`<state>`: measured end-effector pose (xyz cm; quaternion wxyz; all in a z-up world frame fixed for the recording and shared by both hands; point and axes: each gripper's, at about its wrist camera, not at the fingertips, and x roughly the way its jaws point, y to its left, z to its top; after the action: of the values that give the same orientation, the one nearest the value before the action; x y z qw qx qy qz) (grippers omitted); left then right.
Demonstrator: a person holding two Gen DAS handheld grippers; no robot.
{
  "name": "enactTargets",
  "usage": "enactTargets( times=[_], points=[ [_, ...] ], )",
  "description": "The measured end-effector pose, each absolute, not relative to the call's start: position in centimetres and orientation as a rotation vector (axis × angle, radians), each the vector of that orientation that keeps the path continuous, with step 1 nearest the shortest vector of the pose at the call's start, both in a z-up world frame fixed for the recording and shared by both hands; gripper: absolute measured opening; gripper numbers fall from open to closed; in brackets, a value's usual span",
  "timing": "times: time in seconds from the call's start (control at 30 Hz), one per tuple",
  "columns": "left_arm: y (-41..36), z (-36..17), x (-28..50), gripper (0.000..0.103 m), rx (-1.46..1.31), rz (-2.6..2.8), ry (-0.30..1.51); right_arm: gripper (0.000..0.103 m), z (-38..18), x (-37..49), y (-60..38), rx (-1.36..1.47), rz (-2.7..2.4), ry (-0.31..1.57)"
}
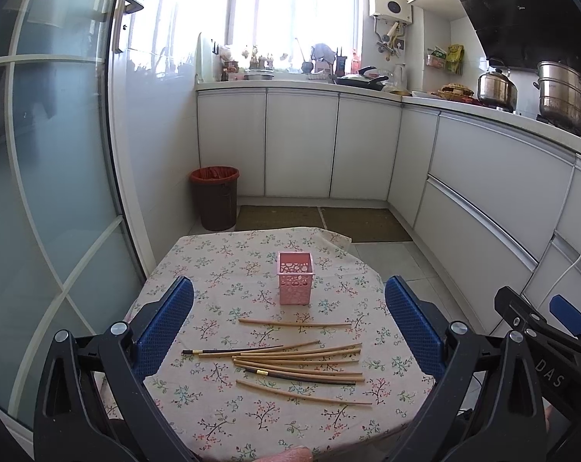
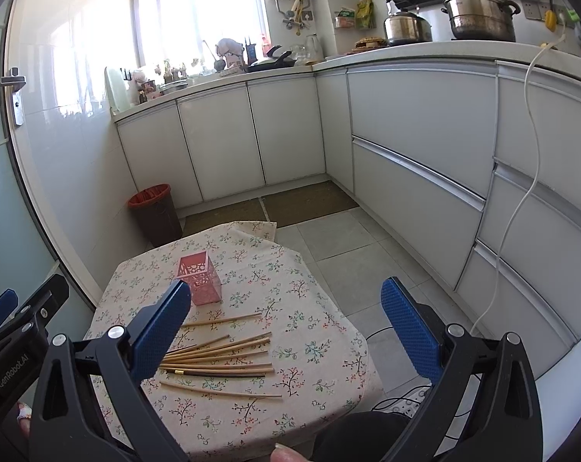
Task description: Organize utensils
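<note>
A: Chopsticks (image 1: 298, 362), lower centre of the left wrist view, loose on the worktop (image 1: 221, 265). Mostly pale wood, fanned and overlapping in the middle; one apart above the bunch, one apart below. Two dark ones with gold bands (image 1: 262, 373) mixed in.

B: Same spread in the right wrist view, chopsticks (image 2: 221, 358) at lower centre-left, partly hidden behind a blue pad. Pink holder (image 2: 199, 279) upright just beyond, centre-left, looks empty.

A: Holder (image 1: 295, 278) at centre frame here, perforated walls, open top. Probably light plastic, likely to tip or slide if knocked from the side.

B: Left gripper (image 1: 288, 331) spread wide, nothing between the pads, hanging above the pile. Right gripper (image 2: 282, 331) likewise wide apart and empty, off towards the worktop's right edge.

A: Handling, at a guess: thin, stiff, very light, smooth and round, so apt to roll or pivot in a pinch. Flat on soft cloth, little room to get under.

B: Best taken across the shaft near the middle, for balance. Lone ones at top and bottom easiest first; overlapped bunch likely to drag neighbours along.

A: Then tipped upright, ends down into the holder.
</note>
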<state>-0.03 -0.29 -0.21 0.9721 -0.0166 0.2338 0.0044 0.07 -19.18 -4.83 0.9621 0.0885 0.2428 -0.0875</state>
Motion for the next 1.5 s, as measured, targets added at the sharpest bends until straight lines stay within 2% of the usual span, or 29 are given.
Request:
enactTargets(
  times=[0.9,1.03,1.17,1.23,1.43,1.5],
  points=[
    [0.7,-0.8,0.4,0.096,-0.022,0.029,0.508,0.096,-5.3,0.2,-18.9,0.172,-0.176,0.523],
    [1.0,-2.3,4.1,0.096,0.056,-0.001,0.624,0.096,-6.5,1.5,-19.8,0.214,-0.148,0.591],
    [0.8,-6.0,10.9,0.096,0.153,-0.079,0.791,0.096,-8.9,3.4,-22.3,0.341,-0.089,0.689],
    [0.4,-8.6,14.3,0.096,0.171,-0.115,0.858,0.096,-10.6,4.5,-24.0,0.415,-0.067,0.740],
    [-0.8,-18.3,21.0,0.096,0.193,-0.199,1.243,0.096,-15.6,8.3,-27.0,0.519,-0.071,0.855],
    [-1.9,-20.6,22.6,0.096,0.243,-0.208,1.291,0.096,-17.5,9.5,-27.5,0.550,-0.070,0.894]
  ],
)
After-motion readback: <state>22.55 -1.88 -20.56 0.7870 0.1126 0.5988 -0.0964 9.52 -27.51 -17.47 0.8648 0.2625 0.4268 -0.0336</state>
